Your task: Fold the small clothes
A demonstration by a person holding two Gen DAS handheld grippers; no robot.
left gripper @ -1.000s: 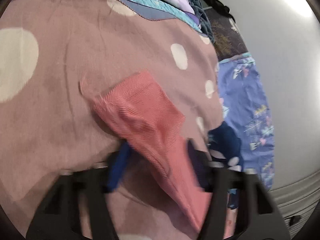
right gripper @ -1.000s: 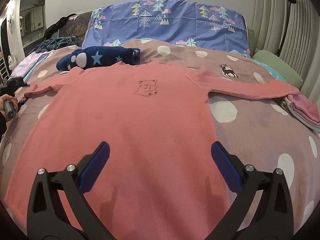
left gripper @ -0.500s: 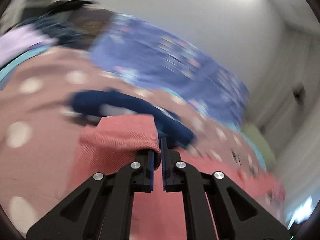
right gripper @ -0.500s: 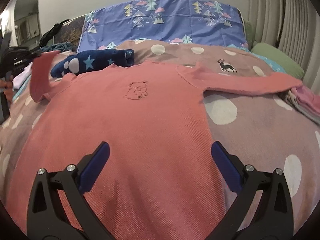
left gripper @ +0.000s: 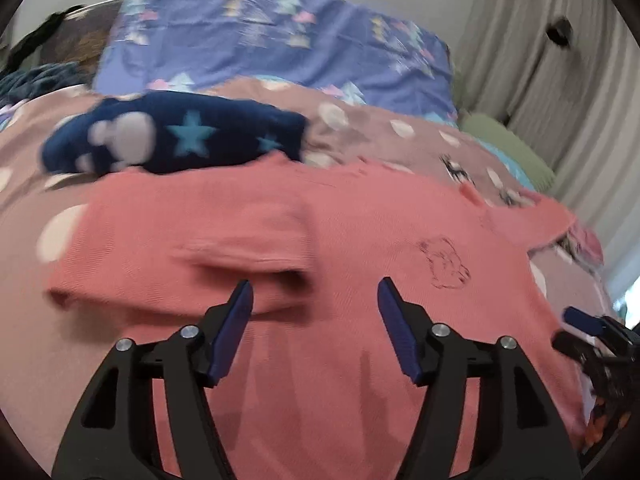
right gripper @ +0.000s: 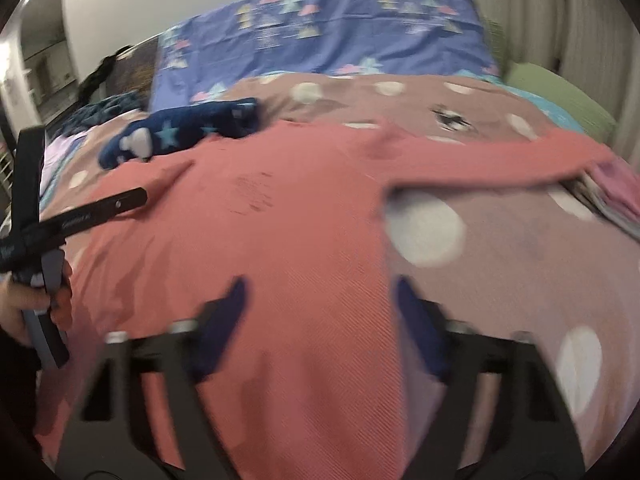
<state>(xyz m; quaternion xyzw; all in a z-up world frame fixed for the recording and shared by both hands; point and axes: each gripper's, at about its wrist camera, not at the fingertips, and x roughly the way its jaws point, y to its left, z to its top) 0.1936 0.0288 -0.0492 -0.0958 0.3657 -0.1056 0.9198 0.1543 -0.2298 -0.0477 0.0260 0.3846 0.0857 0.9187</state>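
Lying folded across the pink shirt (left gripper: 360,340), its sleeve (left gripper: 224,236).

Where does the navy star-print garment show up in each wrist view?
Left wrist: navy garment lies upper left, just beyond the pink top's far edge.
Right wrist: navy garment lies upper left, smaller, past the same edge.
Shared landmark: the blue tree-print pillow behind it.

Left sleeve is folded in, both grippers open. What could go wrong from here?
1. The folded sleeve lies loose on the shirt; any tug on the body may flip it back.
2. The other sleeve ends on the pink pile, so the right gripper might snag that too.
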